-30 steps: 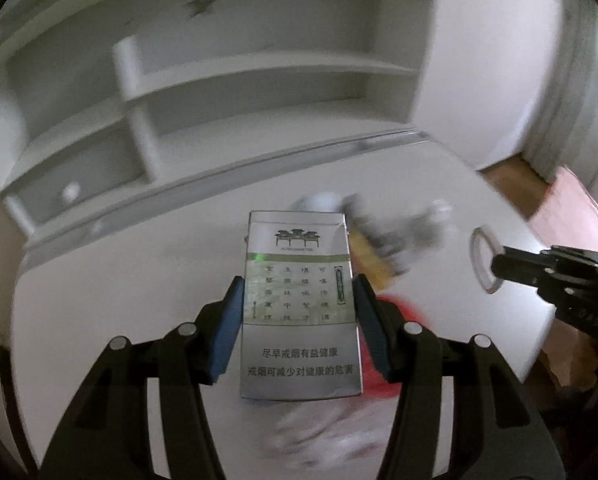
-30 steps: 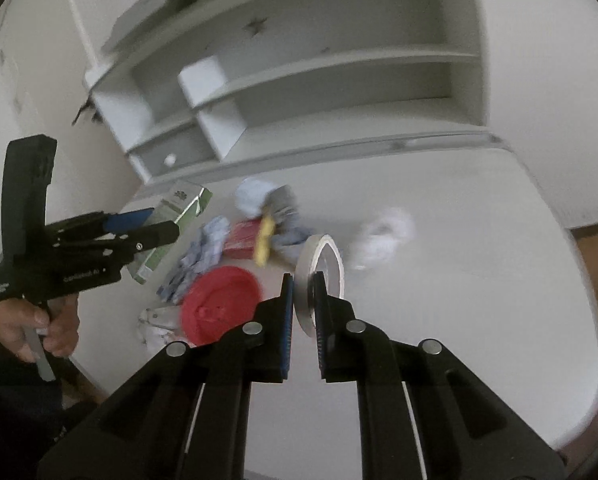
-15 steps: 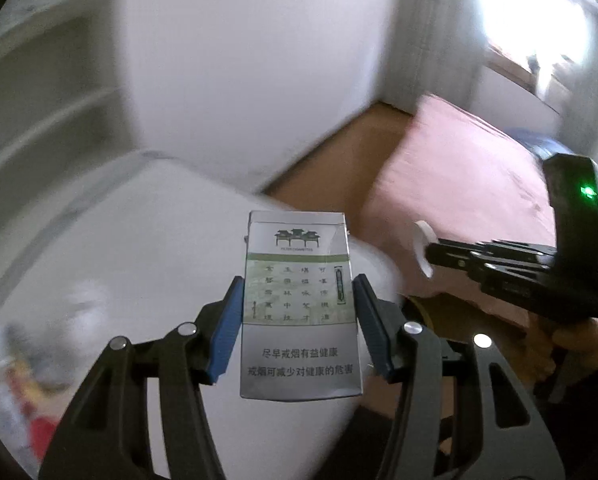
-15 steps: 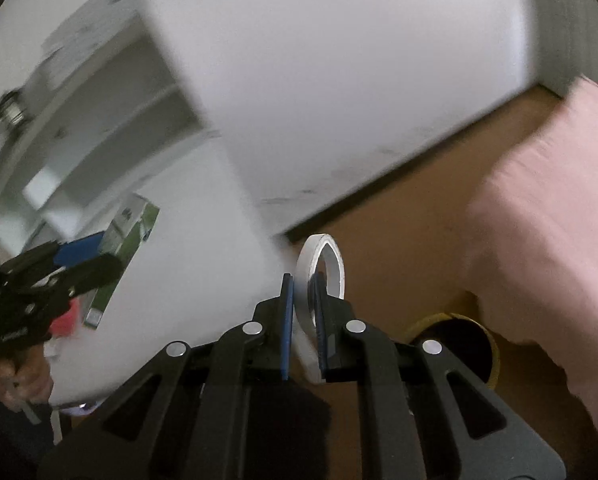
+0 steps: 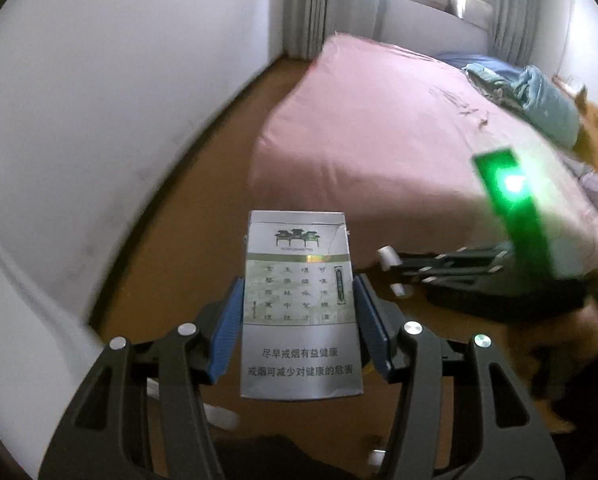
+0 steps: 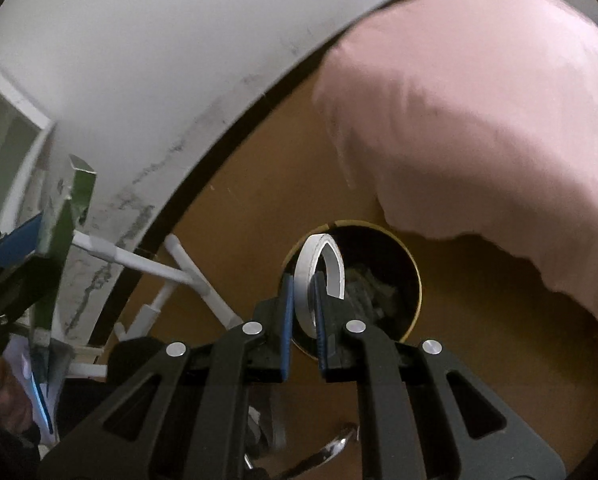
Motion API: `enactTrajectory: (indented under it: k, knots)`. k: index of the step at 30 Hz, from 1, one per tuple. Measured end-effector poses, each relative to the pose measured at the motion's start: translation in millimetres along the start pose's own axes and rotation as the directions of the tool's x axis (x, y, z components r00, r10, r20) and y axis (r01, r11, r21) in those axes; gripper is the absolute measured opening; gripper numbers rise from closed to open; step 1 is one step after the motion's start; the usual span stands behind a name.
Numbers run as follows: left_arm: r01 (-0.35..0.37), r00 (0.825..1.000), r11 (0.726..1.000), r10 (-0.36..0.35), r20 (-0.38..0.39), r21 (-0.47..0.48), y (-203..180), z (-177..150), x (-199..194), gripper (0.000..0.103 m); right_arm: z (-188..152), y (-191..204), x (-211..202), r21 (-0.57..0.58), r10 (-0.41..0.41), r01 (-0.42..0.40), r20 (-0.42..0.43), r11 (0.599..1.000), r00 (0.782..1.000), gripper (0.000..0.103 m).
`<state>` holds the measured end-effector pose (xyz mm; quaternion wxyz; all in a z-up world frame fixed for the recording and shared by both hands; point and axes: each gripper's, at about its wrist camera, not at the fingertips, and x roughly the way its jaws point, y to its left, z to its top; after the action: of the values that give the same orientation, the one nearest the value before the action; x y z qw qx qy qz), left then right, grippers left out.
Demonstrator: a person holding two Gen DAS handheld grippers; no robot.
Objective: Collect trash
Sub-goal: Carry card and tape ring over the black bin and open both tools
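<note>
While we are holding the tape ring (image 6: 319,276) over the bin (image 6: 413,280), the main risk is a miss: the ring is sitting near the bin's left rim in the right wrist view, so letting go early could bounce it off the edge onto the floor (image 6: 235,216). Our right gripper (image 6: 301,312) is pointing down at the bin, pads pinching the ring's band edge-on. Our left gripper (image 5: 299,320) is aiming out toward the bed (image 5: 379,128), well short of the bin, its blue pads clamping the cigarette pack (image 5: 299,304) upright by its long sides; opening here would be dropping it on bare floor.
</note>
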<state>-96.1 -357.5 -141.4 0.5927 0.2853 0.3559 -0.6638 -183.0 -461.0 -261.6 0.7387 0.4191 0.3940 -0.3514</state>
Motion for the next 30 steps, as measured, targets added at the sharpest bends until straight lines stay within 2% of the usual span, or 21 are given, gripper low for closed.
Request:
enactTrajectory:
  k: [4,11,18,19,20,21,23,30]
  knots:
    - [0.075,0.995,0.996,-0.077,-0.058,-0.042,-1.0,3.8,38.5,0.054,-4.7,-16.2,17.2,0.036,0.007,-0.006,-0.033,0.999,0.999,0.009]
    - [0.054,0.990,0.997,-0.060,-0.131,-0.049,-6.0,-2.3,88.1,0.054,-4.9,-31.0,32.5,0.065,0.018,-0.014,-0.071,0.998,0.997,0.009]
    - [0.053,0.987,0.997,-0.060,-0.148,-0.052,0.6,-3.2,91.6,0.054,-2.3,-33.8,32.5,0.079,0.040,-0.034,-0.075,0.996,0.996,0.012]
    - [0.053,0.987,0.997,-0.060,-0.151,-0.053,-1.4,-0.6,92.1,0.054,-0.8,-34.4,31.6,0.081,0.035,-0.029,-0.072,0.996,0.997,0.014]
    - [0.053,0.986,0.997,-0.061,-0.155,-0.055,-0.8,-0.6,93.8,0.054,-1.1,-35.4,30.8,0.082,0.032,-0.026,-0.068,0.996,0.997,0.021]
    - [0.053,0.986,0.997,-0.061,-0.157,-0.055,0.0,-0.8,92.5,0.054,-0.9,-36.7,28.9,0.088,0.030,-0.024,-0.062,0.996,0.998,0.036]
    - [0.054,0.984,0.997,-0.062,-0.164,-0.054,-0.8,-1.4,93.2,0.054,-1.2,-39.4,23.1,0.101,0.026,-0.022,-0.038,0.995,0.999,0.056]
    - [0.059,0.982,0.998,-0.063,-0.180,-0.026,-11.7,4.3,106.5,0.055,-0.4,-54.6,-5.2,0.150,0.004,-0.007,0.018,0.989,1.000,0.058]
